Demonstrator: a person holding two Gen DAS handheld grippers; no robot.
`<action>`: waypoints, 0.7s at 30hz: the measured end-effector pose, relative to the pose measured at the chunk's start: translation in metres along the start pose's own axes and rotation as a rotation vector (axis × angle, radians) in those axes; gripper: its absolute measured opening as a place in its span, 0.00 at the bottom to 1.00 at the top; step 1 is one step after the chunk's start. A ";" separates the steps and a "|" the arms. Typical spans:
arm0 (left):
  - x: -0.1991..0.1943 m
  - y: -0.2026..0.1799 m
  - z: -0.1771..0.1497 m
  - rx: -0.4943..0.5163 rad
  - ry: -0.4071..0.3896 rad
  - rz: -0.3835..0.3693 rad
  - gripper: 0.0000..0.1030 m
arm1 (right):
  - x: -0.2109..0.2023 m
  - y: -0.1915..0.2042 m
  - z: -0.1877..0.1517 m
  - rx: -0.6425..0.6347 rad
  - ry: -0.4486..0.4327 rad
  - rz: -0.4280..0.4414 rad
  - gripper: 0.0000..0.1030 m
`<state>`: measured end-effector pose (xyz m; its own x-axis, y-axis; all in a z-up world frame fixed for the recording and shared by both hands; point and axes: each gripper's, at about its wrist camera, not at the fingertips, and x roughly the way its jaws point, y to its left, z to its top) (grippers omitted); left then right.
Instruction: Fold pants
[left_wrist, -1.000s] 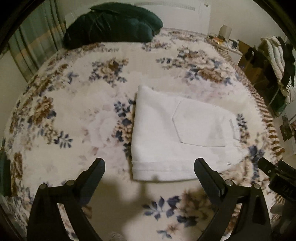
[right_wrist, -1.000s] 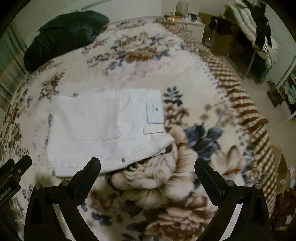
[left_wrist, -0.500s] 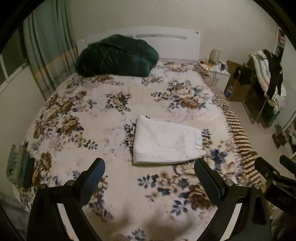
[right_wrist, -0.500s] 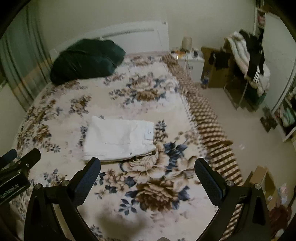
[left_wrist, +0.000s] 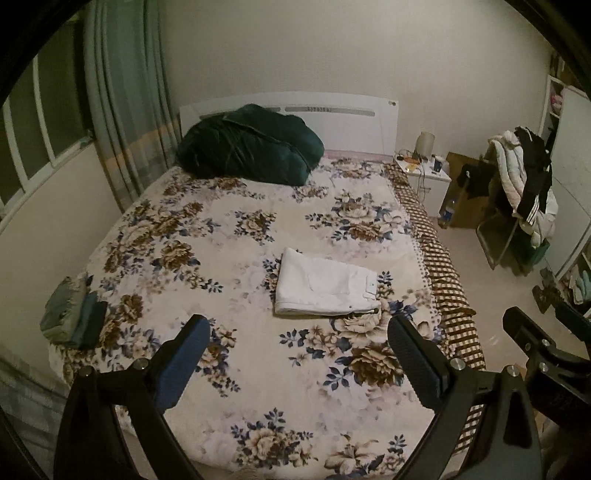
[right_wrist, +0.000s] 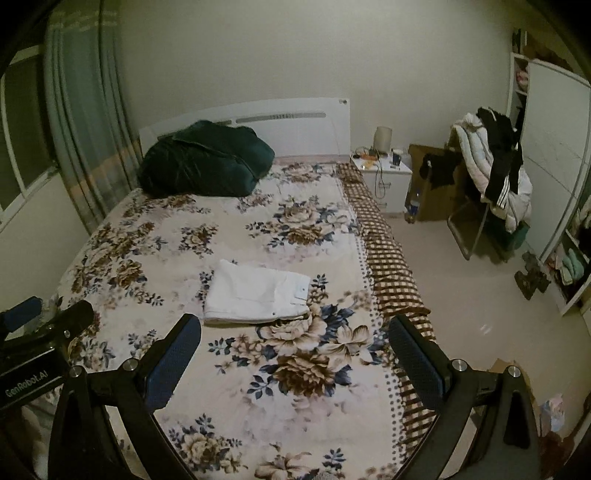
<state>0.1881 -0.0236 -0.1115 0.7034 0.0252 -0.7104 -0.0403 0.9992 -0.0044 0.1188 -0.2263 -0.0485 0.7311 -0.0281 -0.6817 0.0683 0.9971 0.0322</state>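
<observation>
Lying flat near the bed's (left_wrist: 155, 236) right edge, your white pants (left_wrist: 327, 288) form a neat folded rectangle, pocket up; both grippers' fingers (left_wrist: 183, 363) gape wide, empty.

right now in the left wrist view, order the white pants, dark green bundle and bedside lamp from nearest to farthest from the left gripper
1. white pants, folded, mid-bed, just beyond the left gripper
2. dark green bundle, at the headboard, left side
3. bedside lamp, on the nightstand, far right; slightly beyond the bundle, fairly close in depth
</observation>
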 end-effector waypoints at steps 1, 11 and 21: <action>-0.008 0.001 -0.001 -0.002 -0.007 0.000 0.96 | -0.013 0.000 0.000 -0.006 -0.008 -0.004 1.00; -0.063 0.011 -0.009 -0.004 -0.060 -0.006 1.00 | -0.087 0.009 -0.001 -0.039 -0.040 -0.009 1.00; -0.076 0.018 -0.017 0.010 -0.071 0.005 1.00 | -0.102 0.017 0.001 -0.036 -0.058 -0.003 1.00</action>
<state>0.1216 -0.0078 -0.0694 0.7520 0.0324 -0.6584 -0.0372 0.9993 0.0068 0.0461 -0.2064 0.0226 0.7689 -0.0341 -0.6384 0.0469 0.9989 0.0032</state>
